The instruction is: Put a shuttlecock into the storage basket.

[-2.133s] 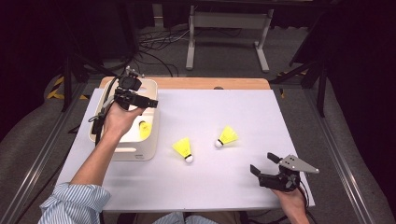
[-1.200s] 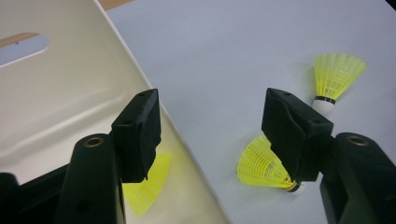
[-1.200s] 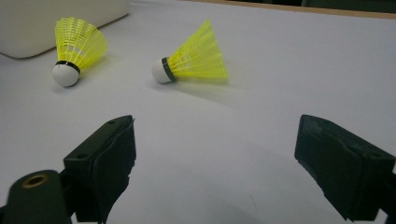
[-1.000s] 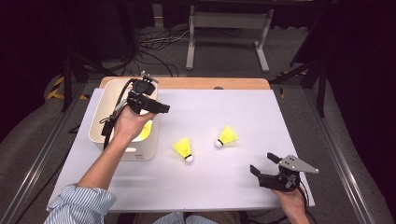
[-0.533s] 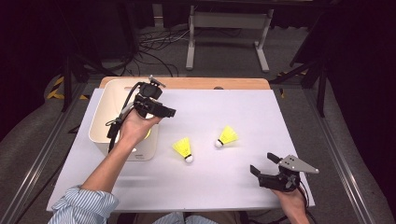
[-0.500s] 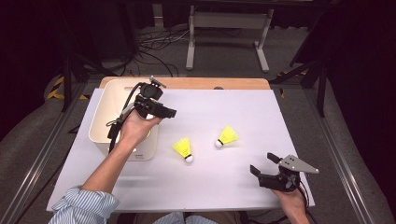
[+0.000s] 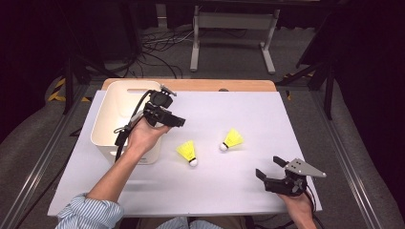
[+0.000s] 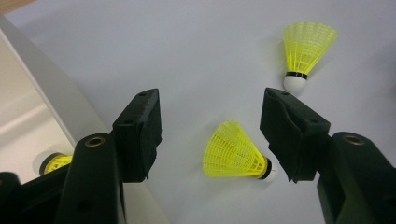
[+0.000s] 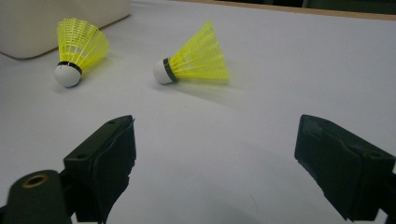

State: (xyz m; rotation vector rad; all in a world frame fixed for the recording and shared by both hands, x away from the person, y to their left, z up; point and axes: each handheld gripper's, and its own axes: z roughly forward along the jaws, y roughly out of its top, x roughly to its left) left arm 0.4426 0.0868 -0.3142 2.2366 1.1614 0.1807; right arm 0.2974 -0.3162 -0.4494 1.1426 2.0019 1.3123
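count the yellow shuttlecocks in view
3: one on the table beside the white bin, the near shuttlecock; one farther right; one inside the bin. More may be hidden there.

Three yellow shuttlecocks (image 7: 187,150) (image 7: 232,139) (image 8: 55,163), one white bin (image 7: 111,125).

Two yellow shuttlecocks (image 9: 78,44) (image 9: 196,55) lying apart on white table (image 9: 289,70), black jaws wide open, cream bin corner (image 9: 56,18)

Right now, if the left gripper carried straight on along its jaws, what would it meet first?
Probably the nearer yellow plastic shuttlecock lying on the white table; it sits framed between the left gripper's open jaws, though depth is unclear.
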